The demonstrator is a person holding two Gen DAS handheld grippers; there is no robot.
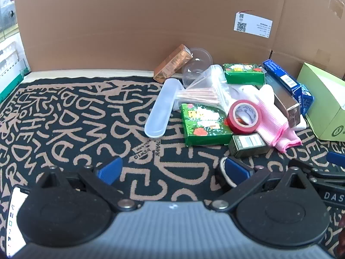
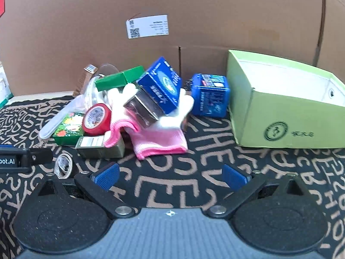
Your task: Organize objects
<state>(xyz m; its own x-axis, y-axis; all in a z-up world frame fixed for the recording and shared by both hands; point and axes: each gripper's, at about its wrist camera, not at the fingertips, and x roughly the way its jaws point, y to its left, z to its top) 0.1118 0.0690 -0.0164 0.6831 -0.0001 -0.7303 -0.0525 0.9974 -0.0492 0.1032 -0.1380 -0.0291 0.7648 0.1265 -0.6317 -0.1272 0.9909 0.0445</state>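
- My left gripper (image 1: 172, 170) is spread wide, holding nothing; the red tape roll (image 1: 243, 116) lies ahead, slightly right.
- My right gripper (image 2: 170, 178) is likewise spread; the green box (image 2: 286, 108) stands ahead-right.

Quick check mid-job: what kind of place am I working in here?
Probably a staged tabletop sorting area, not a lived-in room: a black mat with tan lettering, a plain brown cardboard backdrop, and mixed household items piled beside an open light-green cardboard box.
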